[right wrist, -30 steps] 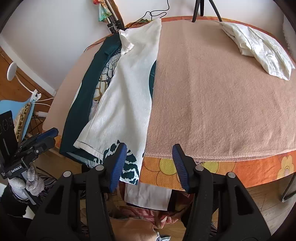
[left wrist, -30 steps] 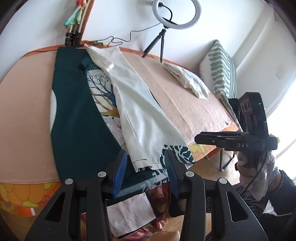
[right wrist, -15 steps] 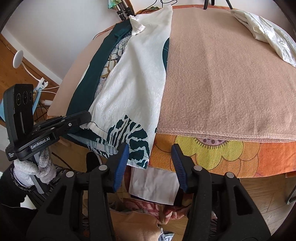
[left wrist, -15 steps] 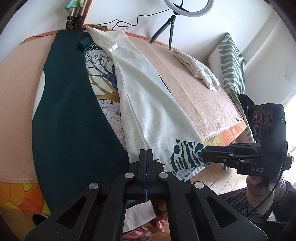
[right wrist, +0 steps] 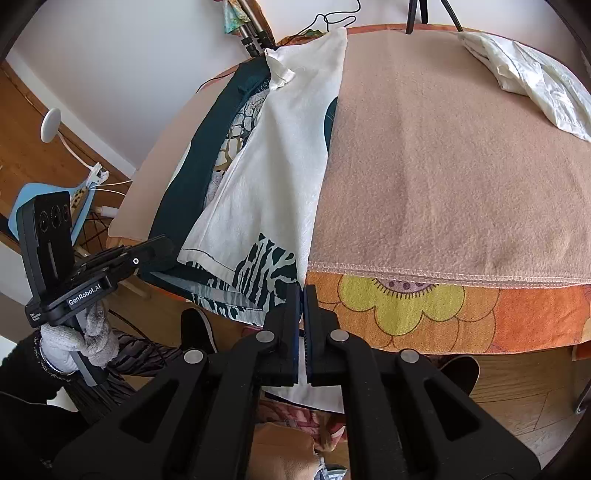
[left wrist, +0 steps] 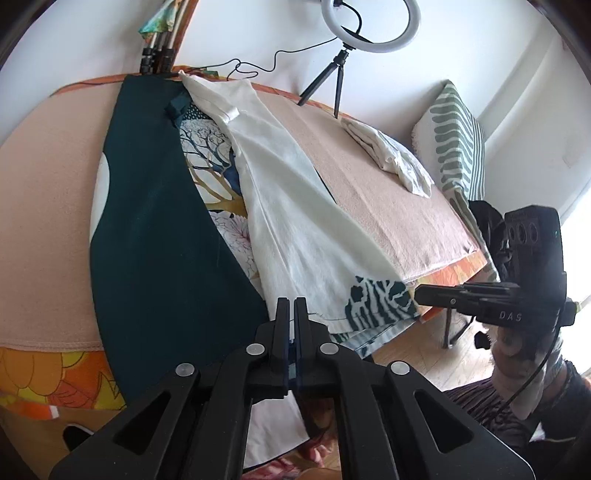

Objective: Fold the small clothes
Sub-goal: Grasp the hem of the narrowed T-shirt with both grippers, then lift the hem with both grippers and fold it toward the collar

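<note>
Your left gripper (left wrist: pixel 290 301) sits low in the centre of its view with its jaws pressed together on the near hem of the garment (left wrist: pixel 280 206), right where the dark green panel meets the white one. Your right gripper (right wrist: pixel 302 290) is likewise bottom centre in its view, jaws nearly together at the patterned corner of the same hem; whether cloth is actually pinched between them, you cannot tell from here.

The garment lies lengthwise on the pink blanket (right wrist: pixel 436 166) that covers the worktop, running from the upper left of the frame down to the near edge, where its dark green and white printed hem hangs just over the side. Its white reverse is folded over the middle.

A second, crumpled white garment (right wrist: pixel 532 85) rests well apart at the upper right. A ring light (left wrist: pixel 369 26) on a small tripod stands at the far edge, top centre.
</note>
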Tool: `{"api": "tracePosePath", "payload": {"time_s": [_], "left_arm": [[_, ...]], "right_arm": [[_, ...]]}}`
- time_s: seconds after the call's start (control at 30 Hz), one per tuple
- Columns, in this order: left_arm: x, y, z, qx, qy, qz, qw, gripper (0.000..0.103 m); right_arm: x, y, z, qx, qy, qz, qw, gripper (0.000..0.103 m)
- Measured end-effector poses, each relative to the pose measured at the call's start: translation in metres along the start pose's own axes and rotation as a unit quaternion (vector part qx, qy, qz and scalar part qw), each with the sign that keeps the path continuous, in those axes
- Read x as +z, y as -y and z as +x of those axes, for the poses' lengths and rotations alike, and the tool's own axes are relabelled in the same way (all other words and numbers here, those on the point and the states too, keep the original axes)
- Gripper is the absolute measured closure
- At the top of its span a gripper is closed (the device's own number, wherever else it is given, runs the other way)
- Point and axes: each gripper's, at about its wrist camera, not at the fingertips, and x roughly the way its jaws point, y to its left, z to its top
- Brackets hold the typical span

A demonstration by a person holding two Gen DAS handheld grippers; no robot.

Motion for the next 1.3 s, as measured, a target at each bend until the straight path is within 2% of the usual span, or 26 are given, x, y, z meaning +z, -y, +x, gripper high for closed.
{"api": "tracePosePath", "payload": {"time_s": [0.03, 0.07, 0.1, 0.13, 0.17, 0.2, 0.23, 0.27, 0.33, 0.4, 0.47, 0.5, 0.57, 0.63, 0.7, 0.73, 0.77, 0.87, 0.9, 0.93, 0.97, 1.0, 1.03, 1.13, 1.3], "left_arm": [[0.003, 0.001, 0.005, 0.011, -0.011, -0.003, 0.9999, 0.069], [0.005, 0.002, 0.01, 0.032, -0.019, -0.003, 0.9993, 0.059], [0.005, 0.003, 0.014, 0.037, -0.021, -0.001, 0.9991, 0.059], [0.004, 0.005, 0.02, 0.037, -0.027, 0.004, 0.9989, 0.059], [0.003, 0.006, 0.025, 0.038, -0.034, 0.007, 0.9987, 0.061], [0.002, 0.008, 0.03, 0.033, -0.036, 0.01, 0.9987, 0.07], [0.0, 0.011, 0.033, 0.027, -0.038, 0.018, 0.9988, 0.1], [-0.002, 0.013, 0.036, 0.03, -0.038, 0.025, 0.9985, 0.101], [-0.004, 0.015, 0.035, 0.014, -0.033, 0.026, 0.999, 0.101], [-0.006, 0.014, 0.029, -0.011, -0.03, 0.006, 0.9995, 0.101], [-0.01, 0.014, 0.024, 0.001, -0.025, 0.011, 0.9996, 0.101], [-0.012, 0.015, 0.022, 0.009, -0.02, 0.026, 0.9994, 0.101], [-0.012, 0.015, 0.021, 0.018, -0.028, 0.045, 0.9984, 0.096], [-0.012, 0.012, 0.009, 0.022, -0.032, 0.042, 0.9984, 0.095], [-0.015, 0.009, -0.014, 0.038, -0.009, 0.05, 0.998, 0.092], [-0.018, 0.004, -0.026, 0.055, 0.006, 0.05, 0.9972, 0.083], [-0.021, -0.003, -0.038, 0.067, 0.015, 0.044, 0.9966, 0.08], [-0.029, -0.034, -0.063, 0.092, 0.02, 0.0, 0.9956, 0.08], [-0.031, -0.044, -0.068, 0.094, 0.019, -0.017, 0.9953, 0.077], [-0.032, -0.054, -0.071, 0.095, 0.014, -0.034, 0.9948, 0.068], [-0.034, -0.062, -0.072, 0.094, 0.011, -0.05, 0.9942, 0.067], [-0.035, -0.069, -0.072, 0.095, 0.007, -0.063, 0.9935, 0.067], [-0.036, -0.073, -0.069, 0.093, -0.003, -0.074, 0.9929, 0.067], [-0.038, -0.078, -0.056, 0.071, -0.027, -0.094, 0.9927, 0.067], [-0.038, -0.073, -0.037, 0.037, -0.041, -0.105, 0.9929, 0.07]], "right_arm": [[0.001, 0.0, 0.0, -0.004, 0.001, 0.001, 1.0, 0.09], [0.002, 0.001, 0.002, -0.005, 0.001, 0.006, 1.0, 0.084], [0.003, 0.003, 0.004, -0.006, -0.001, 0.013, 1.0, 0.069], [0.003, 0.003, 0.006, -0.009, -0.003, 0.017, 1.0, 0.064], [0.003, 0.004, 0.008, -0.01, -0.005, 0.017, 1.0, 0.064], [0.003, 0.004, 0.011, -0.011, -0.007, 0.016, 1.0, 0.064], [0.003, 0.003, 0.013, -0.01, -0.008, 0.013, 1.0, 0.064], [0.003, 0.003, 0.015, -0.014, -0.012, 0.012, 1.0, 0.064], [0.002, 0.003, 0.019, -0.018, -0.012, 0.011, 1.0, 0.064], [0.002, 0.001, 0.023, -0.015, -0.019, 0.007, 1.0, 0.066], [0.002, -0.001, 0.025, -0.017, -0.02, -0.001, 1.0, 0.096], [0.002, -0.001, 0.025, -0.014, -0.023, 0.002, 1.0, 0.1], [0.001, 0.001, 0.024, -0.01, -0.025, 0.007, 1.0, 0.1], [-0.001, 0.0, 0.019, -0.019, -0.02, -0.002, 1.0, 0.1], [-0.001, 0.004, 0.012, -0.013, -0.016, 0.003, 1.0, 0.1], [-0.001, 0.006, 0.009, -0.004, -0.015, 0.005, 1.0, 0.1], [0.0, 0.007, 0.006, -0.003, -0.013, 0.004, 1.0, 0.1], [0.003, 0.011, -0.002, 0.001, 0.0, 0.009, 1.0, 0.099], [0.004, 0.014, -0.002, 0.012, -0.001, 0.016, 1.0, 0.097], [0.005, 0.017, -0.002, 0.02, -0.005, 0.024, 1.0, 0.09], [0.005, 0.019, 0.0, 0.024, -0.009, 0.03, 0.999, 0.087], [0.006, 0.02, 0.002, 0.027, -0.012, 0.033, 0.999, 0.078], [0.006, 0.02, 0.004, 0.026, -0.014, 0.033, 0.999, 0.075], [0.007, 0.014, 0.01, 0.027, -0.02, 0.031, 0.999, 0.074], [0.007, 0.004, 0.022, 0.017, -0.034, 0.021, 0.999, 0.074]]}}
